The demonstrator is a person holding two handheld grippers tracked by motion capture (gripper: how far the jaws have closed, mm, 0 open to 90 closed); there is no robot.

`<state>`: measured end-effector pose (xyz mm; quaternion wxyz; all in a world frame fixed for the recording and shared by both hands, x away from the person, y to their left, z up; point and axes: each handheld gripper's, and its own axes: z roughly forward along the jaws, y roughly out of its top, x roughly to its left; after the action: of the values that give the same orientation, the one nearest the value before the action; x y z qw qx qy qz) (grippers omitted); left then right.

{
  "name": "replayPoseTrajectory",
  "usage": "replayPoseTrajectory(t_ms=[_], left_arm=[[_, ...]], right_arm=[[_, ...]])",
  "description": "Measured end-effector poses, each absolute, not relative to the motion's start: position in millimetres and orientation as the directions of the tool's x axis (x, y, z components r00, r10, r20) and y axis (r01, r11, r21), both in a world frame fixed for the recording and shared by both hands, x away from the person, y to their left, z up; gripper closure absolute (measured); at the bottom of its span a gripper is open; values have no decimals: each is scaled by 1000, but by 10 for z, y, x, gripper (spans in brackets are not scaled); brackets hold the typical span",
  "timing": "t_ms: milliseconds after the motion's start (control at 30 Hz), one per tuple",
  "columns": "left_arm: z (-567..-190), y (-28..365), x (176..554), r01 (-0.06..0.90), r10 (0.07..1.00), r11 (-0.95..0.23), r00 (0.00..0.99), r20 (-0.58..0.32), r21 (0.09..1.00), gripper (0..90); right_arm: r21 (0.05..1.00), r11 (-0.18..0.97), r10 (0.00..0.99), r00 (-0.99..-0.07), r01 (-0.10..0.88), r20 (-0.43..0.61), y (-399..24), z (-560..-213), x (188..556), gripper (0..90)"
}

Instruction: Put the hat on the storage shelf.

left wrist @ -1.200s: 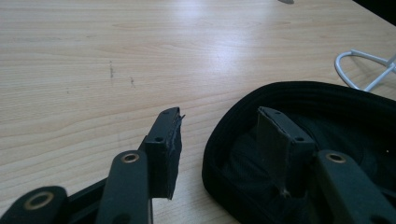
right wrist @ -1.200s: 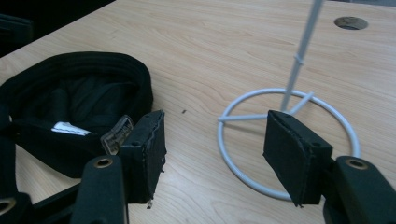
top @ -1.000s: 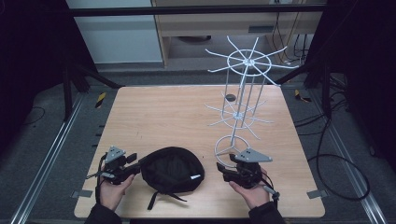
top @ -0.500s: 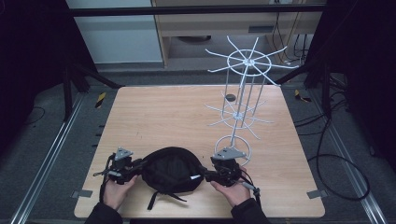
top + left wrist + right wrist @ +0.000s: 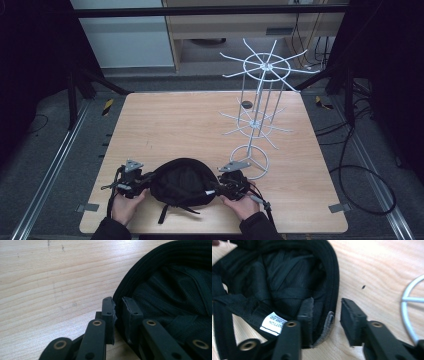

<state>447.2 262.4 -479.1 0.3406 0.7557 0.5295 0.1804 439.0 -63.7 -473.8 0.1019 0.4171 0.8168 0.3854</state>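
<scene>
Looking down from the high view, a black cap (image 5: pixel 182 182) lies upside down at the near edge of the wooden table (image 5: pixel 190 125), flanked by the left gripper (image 5: pixel 142 182) and the right gripper (image 5: pixel 220 189), each at one end of the rim. A white wire rack (image 5: pixel 260 110) stands just behind the right gripper, its ring base close to that hand; it is the one thing that could catch the cap or the hand on a lift. A small dark disc (image 5: pixel 246 104) lies farther back, well out of the way.

In the left gripper view, the jaws have just been closing and now pinch the cap's (image 5: pixel 175 290) stitched rim between them, one jaw outside and one inside the lining. The bite looks shallow, near the jaw tips, so a slow, level lift seems wise.

In the right gripper view, the jaws have also been closing but are not yet clamped: one jaw sits inside the cap (image 5: pixel 287 277) against the lining, beside a white label (image 5: pixel 272 323), while the other stands off the rim with bare table between. The step would go best by closing fully on the rim before lifting, keeping clear of the rack's ring (image 5: pixel 409 315) at the side.
</scene>
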Motion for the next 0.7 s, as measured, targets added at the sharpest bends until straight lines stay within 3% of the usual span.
replayPoseTrajectory(t_ms=[167, 300, 533, 700], left_arm=[[-4791, 2625, 4464, 679, 924, -201, 371, -93, 706, 817], [-4789, 2614, 4448, 678, 921, -192, 374, -108, 710, 823], [-4786, 2540, 4428, 670, 912, -185, 390, -129, 719, 821], [-4814, 2505, 4459, 670, 908, -185, 397, -136, 719, 810]], right_arm=[[713, 350, 762, -628, 607, 160, -624, -4732, 4393, 816], [751, 341, 760, -636, 566, 135, -631, -4652, 4363, 821], [876, 302, 716, -696, 375, 51, -602, -4344, 4218, 825], [895, 319, 659, -751, 312, 27, -478, -4301, 4127, 824]])
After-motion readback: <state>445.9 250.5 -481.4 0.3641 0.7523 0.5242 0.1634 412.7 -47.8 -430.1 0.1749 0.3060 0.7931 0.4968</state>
